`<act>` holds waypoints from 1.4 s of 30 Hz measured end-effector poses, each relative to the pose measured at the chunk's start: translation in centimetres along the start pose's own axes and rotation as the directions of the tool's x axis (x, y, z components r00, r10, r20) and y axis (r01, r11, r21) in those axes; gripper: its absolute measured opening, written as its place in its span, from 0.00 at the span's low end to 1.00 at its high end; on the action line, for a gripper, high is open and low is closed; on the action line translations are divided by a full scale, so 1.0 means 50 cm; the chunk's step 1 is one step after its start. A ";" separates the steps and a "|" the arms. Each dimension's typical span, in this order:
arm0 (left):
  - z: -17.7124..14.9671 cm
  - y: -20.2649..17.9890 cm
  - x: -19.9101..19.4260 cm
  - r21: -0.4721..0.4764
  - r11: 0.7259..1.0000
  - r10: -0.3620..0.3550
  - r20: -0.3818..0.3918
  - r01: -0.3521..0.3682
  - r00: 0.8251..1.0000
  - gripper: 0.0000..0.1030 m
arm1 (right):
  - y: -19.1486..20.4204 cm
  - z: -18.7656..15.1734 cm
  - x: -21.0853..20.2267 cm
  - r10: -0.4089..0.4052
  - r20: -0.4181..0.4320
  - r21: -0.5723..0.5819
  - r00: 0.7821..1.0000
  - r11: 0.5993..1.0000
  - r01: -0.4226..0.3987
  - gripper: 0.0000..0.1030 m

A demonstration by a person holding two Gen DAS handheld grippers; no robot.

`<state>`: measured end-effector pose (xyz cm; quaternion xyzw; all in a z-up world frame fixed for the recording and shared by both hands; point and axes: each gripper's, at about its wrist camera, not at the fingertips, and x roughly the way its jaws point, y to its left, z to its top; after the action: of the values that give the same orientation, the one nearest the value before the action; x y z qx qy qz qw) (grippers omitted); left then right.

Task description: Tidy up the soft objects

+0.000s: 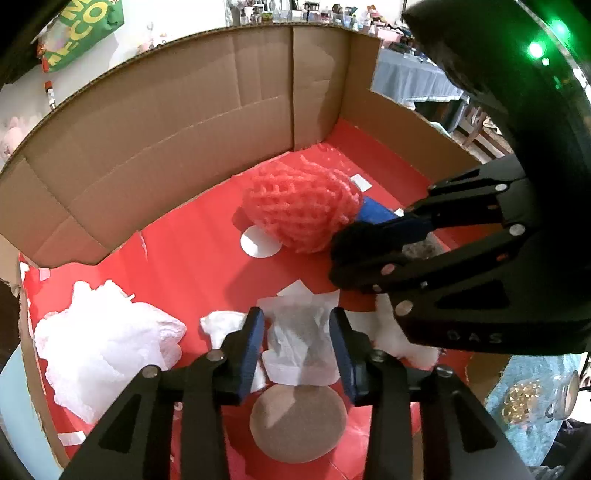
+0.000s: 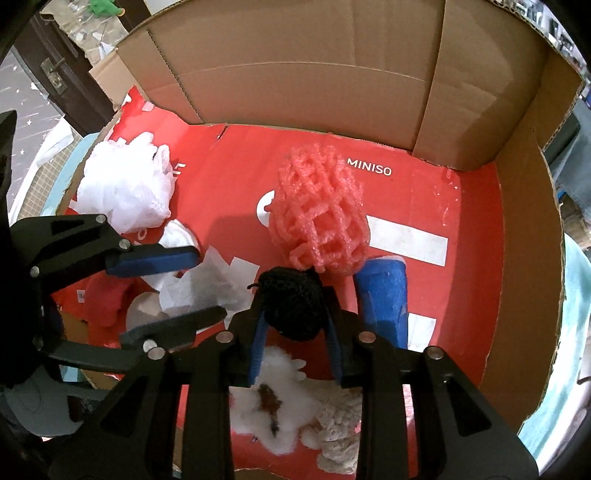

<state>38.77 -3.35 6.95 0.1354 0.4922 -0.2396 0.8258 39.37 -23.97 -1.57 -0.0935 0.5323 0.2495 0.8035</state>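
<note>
While the right tongs (image 2: 295, 317) pinch a black yarn ball (image 2: 293, 302) above the cardboard box (image 2: 524, 258), the spread left tongs (image 1: 297, 343) flank crumpled white paper (image 1: 297, 343), most soft items looking unsorted.

cluttered home: door (image 2: 55, 74), crowded shelf (image 1: 314, 11)

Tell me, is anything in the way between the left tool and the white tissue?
No. The left tool is open, and the tissue already sits between its fingers with nothing visible in front. The right tool is off to the side, shut on a black ball.
</note>
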 end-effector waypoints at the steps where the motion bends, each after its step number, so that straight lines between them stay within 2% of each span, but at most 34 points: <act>1: -0.001 0.001 -0.005 -0.003 1.000 -0.002 0.006 0.002 1.000 0.43 | 0.002 0.000 -0.001 -0.004 0.005 0.000 1.000 1.000 0.004 0.27; 3: -0.008 0.004 -0.019 -0.014 1.000 -0.004 0.019 0.005 1.000 0.53 | 0.000 -0.001 -0.003 -0.007 0.005 0.008 1.000 1.000 0.007 0.28; 8: -0.031 0.007 -0.063 -0.037 0.999 0.016 0.048 -0.014 0.999 0.62 | 0.003 -0.010 -0.021 -0.032 0.009 0.017 0.999 0.999 0.032 0.29; 9: -0.034 0.007 -0.071 -0.046 0.999 0.018 0.057 -0.015 0.998 0.65 | 0.005 -0.010 -0.023 -0.037 0.010 0.019 0.999 0.999 0.037 0.39; 10: -0.038 0.008 -0.081 -0.057 0.998 0.018 0.067 -0.014 0.998 0.67 | 0.007 -0.013 -0.028 -0.050 0.019 0.024 0.999 0.999 0.049 0.64; 11: -0.044 0.009 -0.092 -0.068 0.998 0.019 0.079 -0.013 0.997 0.71 | 0.008 -0.015 -0.035 -0.062 0.037 0.026 0.997 0.998 0.061 0.72; 12: -0.052 0.011 -0.106 -0.084 0.996 0.020 0.093 -0.012 0.995 0.72 | 0.008 -0.018 -0.041 -0.074 0.056 0.024 0.996 0.997 0.073 0.73; 14: -0.060 0.012 -0.121 -0.107 0.994 0.026 0.106 -0.015 0.994 0.73 | 0.006 -0.022 -0.056 -0.096 0.071 0.033 0.993 0.995 0.094 0.73; 16: -0.071 0.016 -0.140 -0.142 0.990 0.045 0.116 -0.028 0.992 0.79 | 0.003 -0.028 -0.071 -0.092 0.083 0.054 0.992 0.995 0.087 0.73; 18: -0.080 0.017 -0.157 -0.178 0.983 0.078 0.126 -0.055 0.989 0.87 | 0.006 -0.036 -0.090 -0.110 0.101 0.058 0.989 0.993 0.105 0.73; 22: -0.090 0.015 -0.172 -0.232 0.967 0.142 0.137 -0.107 0.980 0.91 | 0.008 -0.065 -0.139 -0.148 0.138 0.106 0.979 0.985 0.134 0.73; 24: -0.095 0.014 -0.176 -0.261 0.957 0.168 0.137 -0.128 0.976 0.97 | 0.006 -0.082 -0.155 -0.155 0.148 0.136 0.977 0.982 0.135 0.73; 29: -0.111 0.012 -0.175 -0.318 0.930 0.234 0.126 -0.184 0.964 0.97 | 0.012 -0.121 -0.167 -0.190 0.162 0.193 0.968 0.968 0.158 0.75; 35: -0.130 0.006 -0.156 -0.363 0.910 0.248 0.085 -0.201 0.965 1.00 | 0.024 -0.159 -0.163 -0.175 0.152 0.210 0.973 0.968 0.141 0.75; 42: -0.148 0.009 -0.135 -0.419 0.889 0.222 0.043 -0.184 0.974 1.00 | 0.039 -0.178 -0.151 -0.163 0.140 0.200 0.977 0.971 0.134 0.75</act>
<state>30.77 2.18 9.31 -0.0019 0.4772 -0.0485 0.8775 28.86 -28.27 1.77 -0.0368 0.4809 0.1433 0.8642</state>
